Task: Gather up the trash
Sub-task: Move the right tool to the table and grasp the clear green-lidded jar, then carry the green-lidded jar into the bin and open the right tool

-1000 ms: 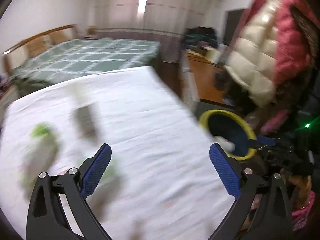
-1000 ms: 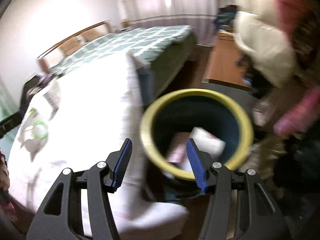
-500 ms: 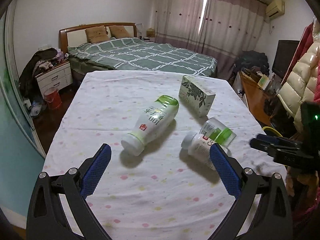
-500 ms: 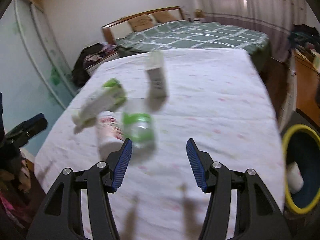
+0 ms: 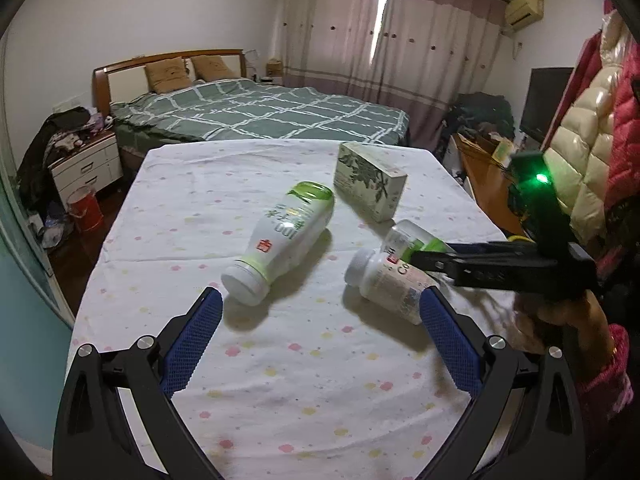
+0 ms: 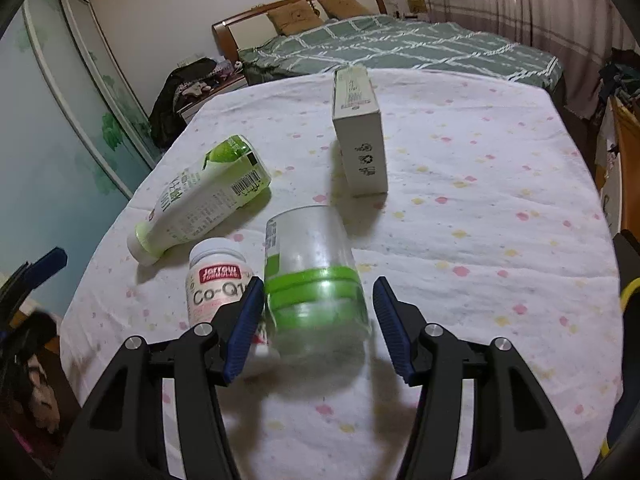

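Note:
On the table's spotted white cloth (image 5: 304, 360) lie a white-and-green bottle (image 5: 280, 240), a white pill bottle (image 5: 380, 280), a clear jar with a green lid (image 5: 416, 240) and a printed box (image 5: 370, 184). My left gripper (image 5: 320, 304) hangs open above the cloth, just short of both bottles. My right gripper (image 6: 318, 292) is open with the clear jar (image 6: 312, 272) lying between its fingers, lid end towards me. A gap shows at the right pad. The pill bottle (image 6: 218, 280) lies against the left finger. The green bottle (image 6: 200, 200) and box (image 6: 360, 136) lie beyond.
A yellow bin rim (image 6: 628, 288) shows past the table's right edge. Behind the table stands a bed (image 5: 260, 116), with a nightstand (image 5: 86, 164) and a red bucket (image 5: 85, 210) at left. Padded jackets (image 5: 592, 152) hang at right above a wooden desk (image 5: 484, 184).
Both views have swung away from the yellow bin and back over the table. My right gripper has closed in on the clear jar, which now lies between its fingers.

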Tool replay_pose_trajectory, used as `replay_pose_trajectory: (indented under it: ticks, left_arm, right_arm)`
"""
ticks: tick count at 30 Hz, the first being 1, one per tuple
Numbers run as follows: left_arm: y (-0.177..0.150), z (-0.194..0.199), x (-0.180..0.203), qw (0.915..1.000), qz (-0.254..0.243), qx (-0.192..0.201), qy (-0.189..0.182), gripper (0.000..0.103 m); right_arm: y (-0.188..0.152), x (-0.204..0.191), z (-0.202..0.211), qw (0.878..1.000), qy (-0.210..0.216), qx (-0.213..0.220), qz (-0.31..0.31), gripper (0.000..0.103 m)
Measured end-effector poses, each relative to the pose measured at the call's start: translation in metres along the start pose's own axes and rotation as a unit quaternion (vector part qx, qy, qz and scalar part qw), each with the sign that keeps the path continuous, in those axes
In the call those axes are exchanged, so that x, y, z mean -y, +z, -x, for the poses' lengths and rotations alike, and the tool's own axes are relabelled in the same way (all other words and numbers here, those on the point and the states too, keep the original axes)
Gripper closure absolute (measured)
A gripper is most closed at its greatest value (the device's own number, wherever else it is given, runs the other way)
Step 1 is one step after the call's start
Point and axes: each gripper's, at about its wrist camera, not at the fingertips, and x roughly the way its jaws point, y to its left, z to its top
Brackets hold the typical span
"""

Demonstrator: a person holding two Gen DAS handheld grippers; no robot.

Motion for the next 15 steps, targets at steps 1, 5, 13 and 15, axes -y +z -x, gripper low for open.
replay_pose_trajectory:
  ticks: [1,5,13,15]
  left_arm:
    - [0.0,-0.001,0.002,1.0,-0.002,-0.002,-0.003,0.006]
    - [-0.002,-0.006,0.008,0.9998,-0.013,-0.008,-0.013,0.006]
    - [-0.005,-0.018,0.015,0.9992,-0.023,-0.019,-0.026,0.006]
    - [-0.006,-0.021,0.018,0.999,-0.026,-0.023,-0.029,0.006]
  right_arm:
    - [0.001,0.0,-0.003,1.0,0.0,-0.002,-0.001,0.049]
    - [0.005,-0.001,-0.009,1.0,0.005,-0.007,0.0,0.053]
    - [0.0,0.019,0.01,0.999,0.005,0.012,-0.03,0.053]
    - [-0.002,0.027,0.019,0.999,0.006,0.02,-0.04,0.053]
